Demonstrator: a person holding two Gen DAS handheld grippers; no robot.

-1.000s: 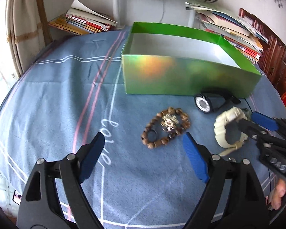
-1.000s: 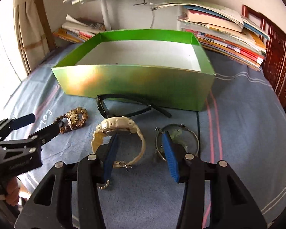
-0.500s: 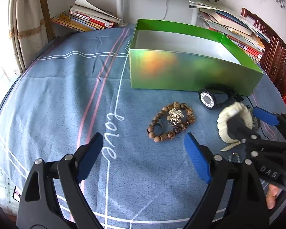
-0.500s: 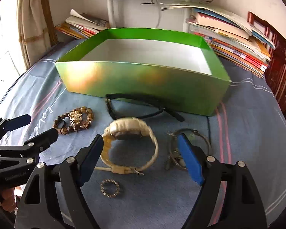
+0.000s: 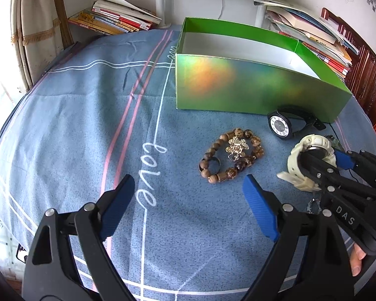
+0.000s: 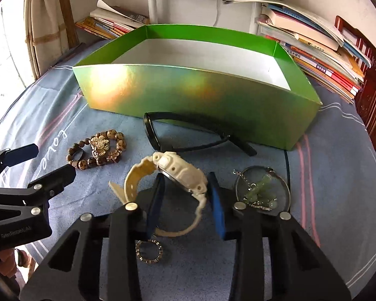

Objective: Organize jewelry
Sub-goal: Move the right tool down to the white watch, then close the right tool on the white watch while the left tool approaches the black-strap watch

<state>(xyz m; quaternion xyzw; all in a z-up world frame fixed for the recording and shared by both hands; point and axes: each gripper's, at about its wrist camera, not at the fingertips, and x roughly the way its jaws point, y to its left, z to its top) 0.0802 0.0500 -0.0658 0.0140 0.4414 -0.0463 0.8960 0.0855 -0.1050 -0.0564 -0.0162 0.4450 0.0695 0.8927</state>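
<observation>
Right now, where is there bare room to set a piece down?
Inside the green box, whose white floor looks bare, and on the blue cloth left of the bead bracelet. Crowded: the strip before the box, around the cream watch.

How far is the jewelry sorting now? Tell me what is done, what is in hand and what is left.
Done: nothing; the green box looks empty. In hand: the right gripper has just closed on the cream watch. Left: the bead bracelet, black watch, jade piece and small ring. The left gripper is open.
</observation>
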